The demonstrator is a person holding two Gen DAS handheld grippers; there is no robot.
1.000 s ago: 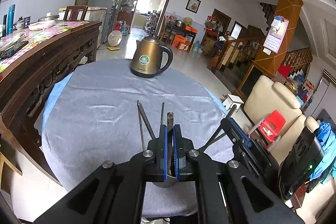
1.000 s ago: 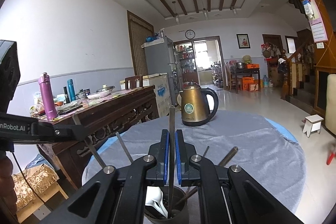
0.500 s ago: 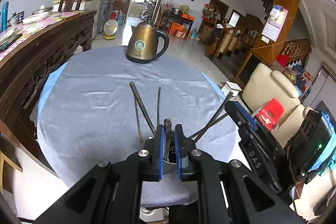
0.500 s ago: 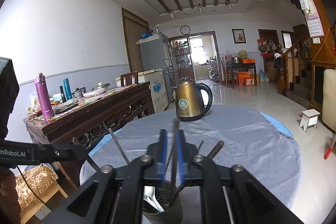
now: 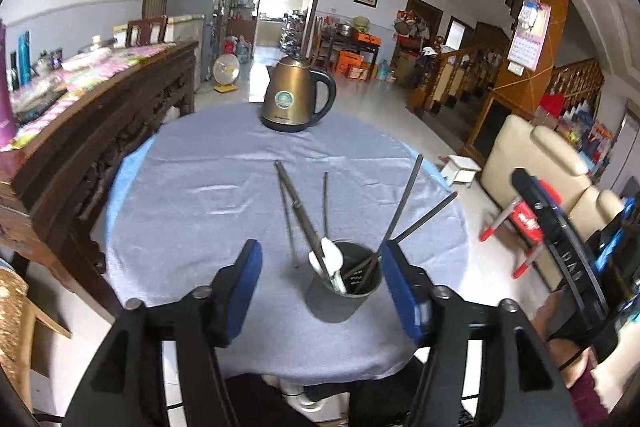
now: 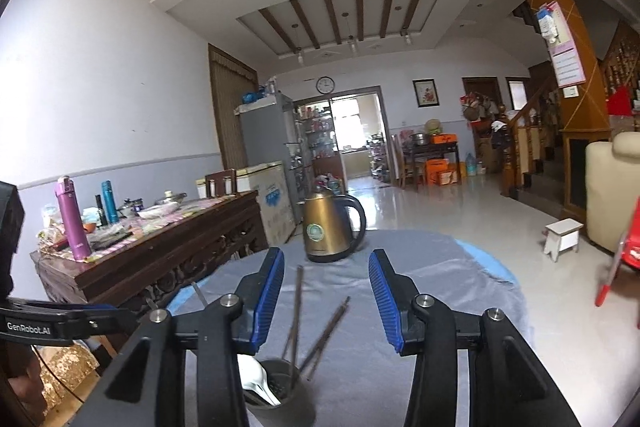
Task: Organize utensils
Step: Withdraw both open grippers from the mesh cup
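Near the front edge of the surface (image 5: 192,195), the cup (image 5: 344,287) holds chopsticks (image 5: 400,211) and a white spoon (image 5: 332,263). Left gripper (image 5: 320,287) and right gripper (image 6: 326,295) are letting go, fingers spreading, nothing pinched. Dropping-in looks done; next, find any leftover utensil.

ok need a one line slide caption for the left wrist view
Left tool opening, empty, over a metal cup of chopsticks and a white spoon on the grey tablecloth, kettle behind.
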